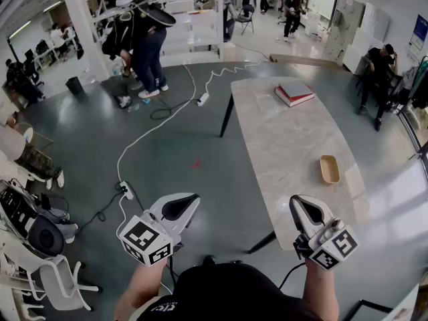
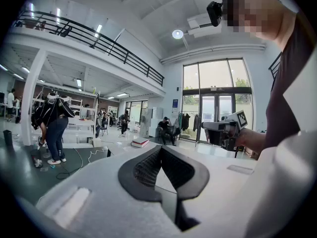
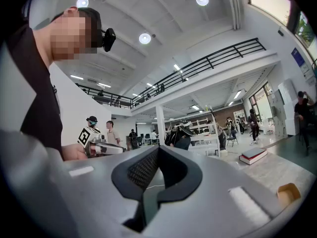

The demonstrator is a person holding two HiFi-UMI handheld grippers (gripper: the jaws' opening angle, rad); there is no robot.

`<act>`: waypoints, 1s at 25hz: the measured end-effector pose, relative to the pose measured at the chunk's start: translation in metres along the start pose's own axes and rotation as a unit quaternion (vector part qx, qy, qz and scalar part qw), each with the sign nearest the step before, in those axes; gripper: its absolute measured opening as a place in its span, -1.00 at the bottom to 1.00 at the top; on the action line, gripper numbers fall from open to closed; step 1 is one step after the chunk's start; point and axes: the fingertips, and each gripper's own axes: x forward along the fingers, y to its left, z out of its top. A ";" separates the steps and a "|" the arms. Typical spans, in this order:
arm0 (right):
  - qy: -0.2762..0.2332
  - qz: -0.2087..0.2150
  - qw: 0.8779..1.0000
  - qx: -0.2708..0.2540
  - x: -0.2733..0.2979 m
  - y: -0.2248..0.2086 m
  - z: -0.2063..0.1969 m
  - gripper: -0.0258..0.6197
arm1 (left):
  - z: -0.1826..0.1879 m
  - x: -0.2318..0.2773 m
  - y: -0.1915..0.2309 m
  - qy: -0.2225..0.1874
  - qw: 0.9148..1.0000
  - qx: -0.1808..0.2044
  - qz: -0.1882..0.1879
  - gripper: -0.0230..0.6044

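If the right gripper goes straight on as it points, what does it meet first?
Likely nothing near: the right gripper points out over the table, and its way looks free, though depth is unclear.

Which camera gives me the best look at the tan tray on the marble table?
The head view: the tan tray lies whole, seen from above, near the right edge of the table. The right gripper view catches the tray small and low at its edge; the left gripper view does not show it.
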 end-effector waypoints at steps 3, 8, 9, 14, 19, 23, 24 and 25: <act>-0.003 -0.005 1.000 -0.001 0.009 0.001 -0.002 -0.92 | 0.002 -0.001 0.010 -0.003 1.000 0.003 -0.005 -0.92; -0.003 -0.014 1.000 -0.003 0.019 0.002 -0.002 -0.92 | 0.002 -0.006 0.020 -0.005 1.000 0.002 -0.003 -0.92; -0.004 -0.017 1.000 -0.004 0.021 0.002 -0.002 -0.92 | 0.002 -0.007 0.022 -0.005 1.000 0.001 -0.003 -0.92; -0.003 -0.013 1.000 -0.006 0.043 0.015 -0.003 -0.92 | -0.004 -0.026 0.040 -0.009 1.000 -0.001 0.000 -0.92; -0.008 0.008 1.000 -0.005 0.071 0.036 -0.005 -0.92 | -0.017 -0.049 0.061 -0.005 1.000 -0.011 0.009 -0.92; -0.007 0.009 1.000 0.006 0.087 0.038 -0.018 -0.92 | -0.033 -0.057 0.078 -0.004 1.000 -0.015 0.015 -0.92; -0.005 0.010 1.000 0.010 0.089 0.037 -0.021 -0.92 | -0.035 -0.057 0.080 -0.005 1.000 -0.016 0.017 -0.92; -0.003 0.011 1.000 0.014 0.090 0.034 -0.024 -0.92 | -0.038 -0.056 0.081 -0.006 1.000 -0.017 0.018 -0.92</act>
